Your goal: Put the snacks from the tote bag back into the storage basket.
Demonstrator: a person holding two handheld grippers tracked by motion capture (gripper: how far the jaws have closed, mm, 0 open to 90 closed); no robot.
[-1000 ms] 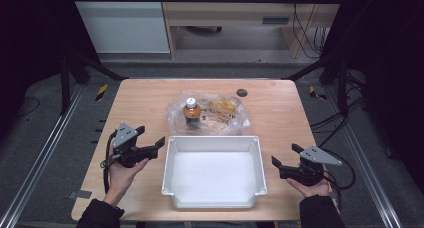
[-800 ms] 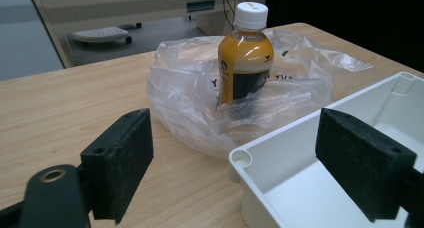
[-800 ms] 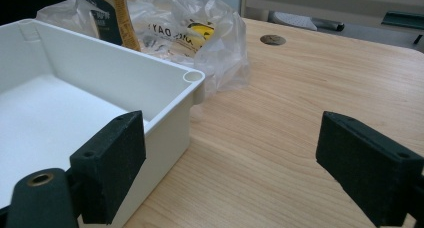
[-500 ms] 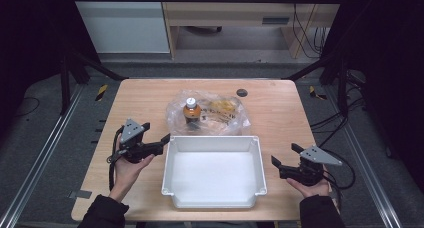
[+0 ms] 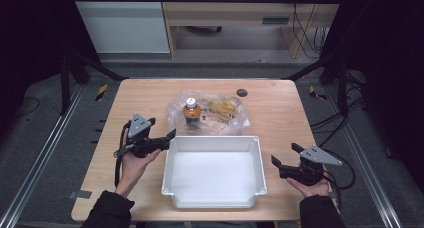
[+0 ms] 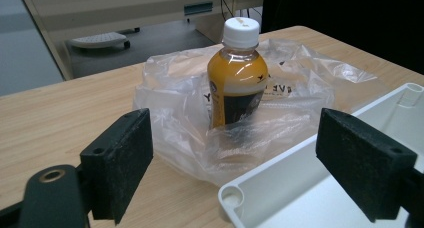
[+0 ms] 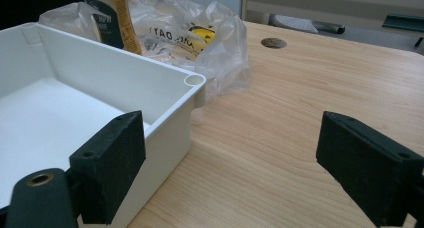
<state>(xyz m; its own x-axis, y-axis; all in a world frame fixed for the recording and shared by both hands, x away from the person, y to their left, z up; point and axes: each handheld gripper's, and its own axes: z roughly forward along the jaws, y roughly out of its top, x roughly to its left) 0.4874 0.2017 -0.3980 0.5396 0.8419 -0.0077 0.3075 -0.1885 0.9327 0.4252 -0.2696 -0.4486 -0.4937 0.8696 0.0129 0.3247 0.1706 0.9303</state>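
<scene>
Bottle (image 6: pixel 236 73) standing upright inside clear bag (image 6: pixel 190 123), just behind white bin (image 5: pixel 213 173) on table (image 5: pixel 280 113). Left gripper (image 5: pixel 169 137) pointing at it, jaws gaping wide, gripping nothing. Right gripper (image 5: pixel 285 158) resting beside bin, likewise wide, gripping nothing.

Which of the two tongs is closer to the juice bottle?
The left tongs. They sit by the white bin's far-left corner, aimed at the orange bottle in the plastic bag. The right tongs wait farther off beside the bin's right wall.
</scene>
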